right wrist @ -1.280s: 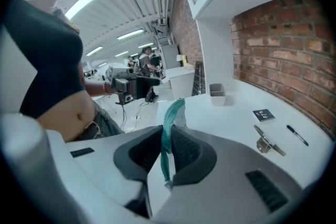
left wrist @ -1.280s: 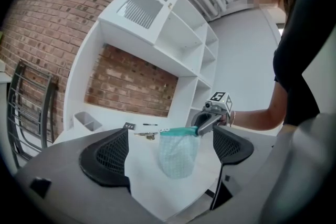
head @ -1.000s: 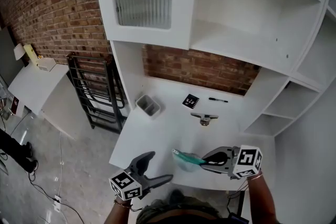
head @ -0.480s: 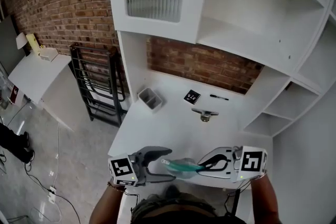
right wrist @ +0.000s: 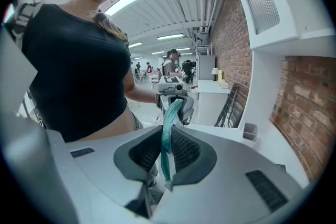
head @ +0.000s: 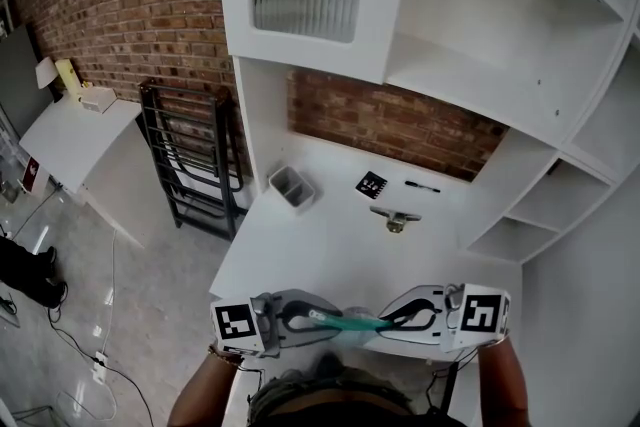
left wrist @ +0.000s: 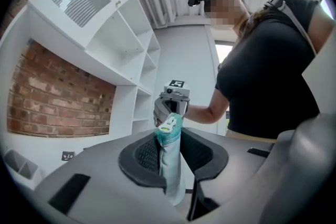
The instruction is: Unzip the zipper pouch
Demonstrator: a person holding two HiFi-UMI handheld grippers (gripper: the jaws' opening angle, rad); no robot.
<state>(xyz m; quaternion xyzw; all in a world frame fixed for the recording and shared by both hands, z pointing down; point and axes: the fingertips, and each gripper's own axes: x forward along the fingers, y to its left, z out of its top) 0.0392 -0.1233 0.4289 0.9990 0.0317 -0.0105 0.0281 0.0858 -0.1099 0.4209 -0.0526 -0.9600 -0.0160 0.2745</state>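
A clear zipper pouch (head: pixel 347 321) with a teal zip strip hangs stretched between my two grippers, above the white table's (head: pixel 330 250) front edge. My left gripper (head: pixel 322 323) has just been closing, and the pouch's left end (left wrist: pixel 170 165) now sits pinched between its pads. The white zipper pull (left wrist: pixel 167 124) shows just beyond them, on the side toward the right gripper (left wrist: pixel 170 105). At the other end, the right gripper (head: pixel 386 322) is shut on the teal strip (right wrist: pixel 167 139). In the right gripper view the left gripper (right wrist: pixel 173 98) faces it along the pouch.
Farther back on the table stand a grey divided bin (head: pixel 292 187), a square marker tag (head: pixel 371 185), a black pen (head: pixel 423 186) and a small metal piece (head: pixel 396 219). A black rack (head: pixel 190 160) stands left of the table. White shelves (head: pixel 470 45) rise behind.
The left gripper rose and swung right to the pouch's free end, and its wide-open jaws closed on it. The right gripper lifted the pouch a little.
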